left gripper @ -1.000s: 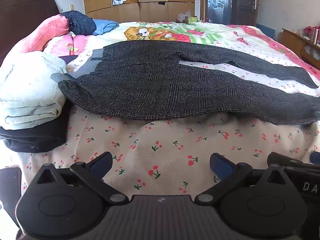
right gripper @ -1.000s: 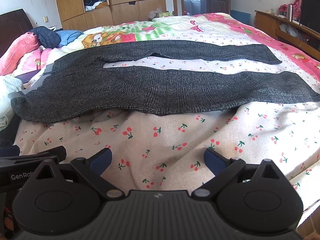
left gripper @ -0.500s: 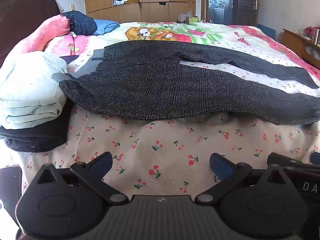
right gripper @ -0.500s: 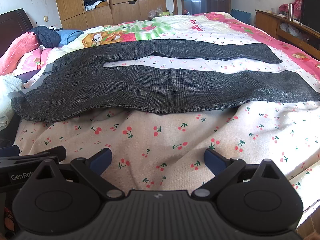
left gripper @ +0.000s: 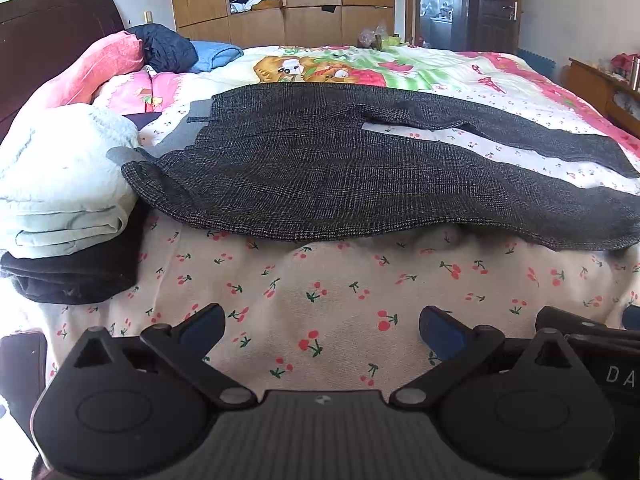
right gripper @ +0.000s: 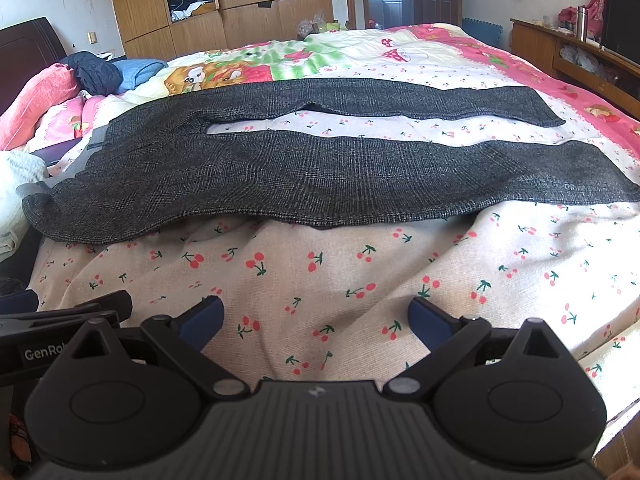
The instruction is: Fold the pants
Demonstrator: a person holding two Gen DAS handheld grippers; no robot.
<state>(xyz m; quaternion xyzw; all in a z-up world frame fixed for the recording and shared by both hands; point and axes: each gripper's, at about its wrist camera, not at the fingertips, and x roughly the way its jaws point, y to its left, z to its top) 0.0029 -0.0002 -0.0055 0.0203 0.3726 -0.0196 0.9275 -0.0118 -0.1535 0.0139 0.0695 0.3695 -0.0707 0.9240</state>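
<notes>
Dark grey checked pants lie spread flat across the bed, waistband to the left, both legs running right with a gap between them. They also show in the right wrist view. My left gripper is open and empty, above the cherry-print sheet, short of the pants' near edge. My right gripper is open and empty, also short of the near edge. The right gripper's body shows at the right edge of the left wrist view.
A stack of folded pale and black clothes lies left of the waistband. Pink pillows and a dark jacket sit by the headboard. A wooden wardrobe stands behind the bed, and a low cabinet along the right side.
Both grippers have risen and shifted very slightly; the pants have not moved and both grippers stay open.
</notes>
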